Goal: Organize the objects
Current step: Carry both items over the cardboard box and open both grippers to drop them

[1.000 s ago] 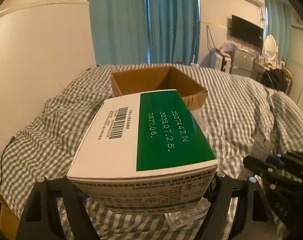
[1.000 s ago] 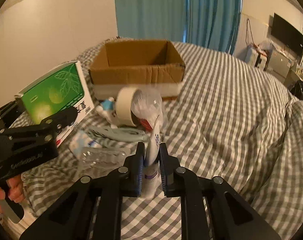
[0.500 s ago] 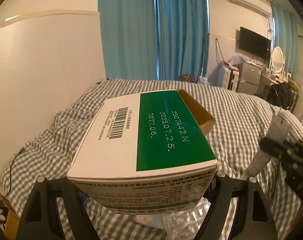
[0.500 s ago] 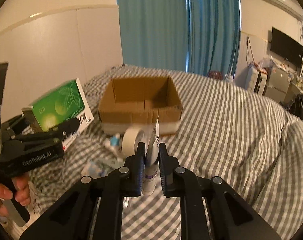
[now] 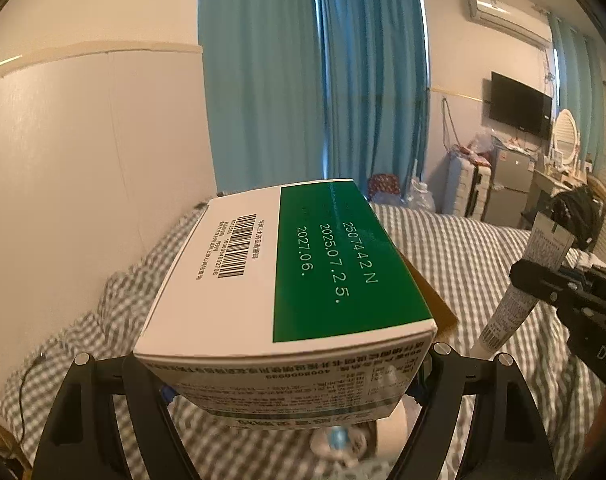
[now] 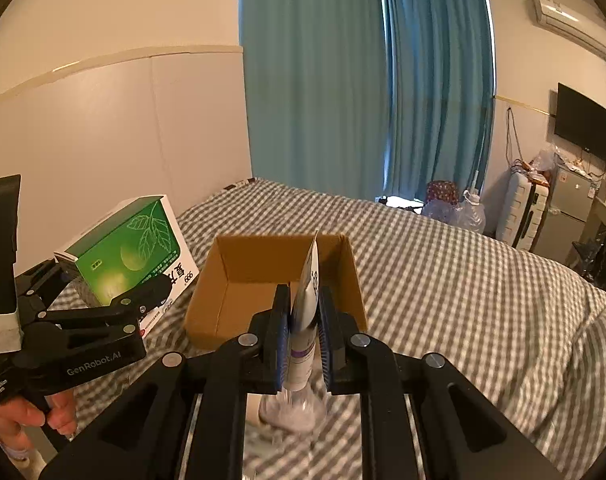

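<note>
Your right gripper point(image 6: 303, 340) is clenched on the white squeeze tube point(image 6: 305, 312), which stands upright with its crimped end up. The open brown cardboard box point(image 6: 275, 280) on the checked bed point(image 6: 443, 292) lies straight ahead and below, so this arm is nearer. Your left gripper point(image 5: 287, 376) grips the green-and-white carton point(image 5: 287, 280), held in the air just left of the box, long axis pointing forward.
</note>
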Demonstrator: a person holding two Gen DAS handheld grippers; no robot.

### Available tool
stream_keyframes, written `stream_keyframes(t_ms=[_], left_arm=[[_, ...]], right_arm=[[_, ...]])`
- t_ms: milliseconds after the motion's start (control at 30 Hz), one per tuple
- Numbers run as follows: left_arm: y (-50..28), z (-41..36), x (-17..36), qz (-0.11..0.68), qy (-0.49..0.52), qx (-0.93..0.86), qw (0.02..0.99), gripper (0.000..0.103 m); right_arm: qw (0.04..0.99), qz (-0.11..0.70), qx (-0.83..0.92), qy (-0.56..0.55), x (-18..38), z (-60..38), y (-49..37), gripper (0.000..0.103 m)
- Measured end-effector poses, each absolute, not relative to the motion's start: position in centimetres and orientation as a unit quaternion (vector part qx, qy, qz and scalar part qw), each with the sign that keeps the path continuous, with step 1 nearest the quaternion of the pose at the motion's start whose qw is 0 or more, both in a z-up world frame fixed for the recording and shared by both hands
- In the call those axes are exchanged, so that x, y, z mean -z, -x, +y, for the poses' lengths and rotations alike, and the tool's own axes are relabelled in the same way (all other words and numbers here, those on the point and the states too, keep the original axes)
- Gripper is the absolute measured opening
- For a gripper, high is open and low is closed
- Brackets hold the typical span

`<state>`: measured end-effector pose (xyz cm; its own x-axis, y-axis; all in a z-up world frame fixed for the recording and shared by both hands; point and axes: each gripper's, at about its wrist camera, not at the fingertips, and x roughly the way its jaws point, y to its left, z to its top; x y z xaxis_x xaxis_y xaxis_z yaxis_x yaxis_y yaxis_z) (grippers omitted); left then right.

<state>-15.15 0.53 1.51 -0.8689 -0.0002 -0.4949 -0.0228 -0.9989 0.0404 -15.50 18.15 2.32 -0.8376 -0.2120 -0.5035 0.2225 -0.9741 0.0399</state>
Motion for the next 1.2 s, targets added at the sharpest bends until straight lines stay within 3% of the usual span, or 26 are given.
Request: stream_keyframes(t_ms=[367,700,1000,1033,1133,1200], left_arm=[[21.2,-0.3,1.2,0.026,0.278,-0.96,0.003,0.083],[23.8,-0.3,6.0,0.034,0.337,-0.941,0.015,0.083],[23.5,0.2,4.4,0.028,0.328,-0.943,0.036,0.083],[23.4,0.3,4.1,0.027,0.328,-0.943,0.038,0.084],[23.0,0.6,2.7,0.027,0.326,-0.944,0.037,0.085],[22.6,1.1,1.5,0.029,0.321,-0.946,0.035,0.089]], right_arm=[[0.119,0.007,0.956,-0.268,-2.1,17.1,23.8,0.013],[0.14,0.004,0.935,-0.325,3.0,15.1,29.1,0.013],[0.133,-0.007,0.93,-0.343,4.5,14.7,29.7,0.014],[0.132,-0.01,0.932,-0.338,4.0,15.0,29.4,0.019],[0.125,-0.02,0.937,-0.327,2.8,16.0,28.4,0.048],[0.121,-0.025,0.94,-0.318,1.4,16.7,27.7,0.049]])
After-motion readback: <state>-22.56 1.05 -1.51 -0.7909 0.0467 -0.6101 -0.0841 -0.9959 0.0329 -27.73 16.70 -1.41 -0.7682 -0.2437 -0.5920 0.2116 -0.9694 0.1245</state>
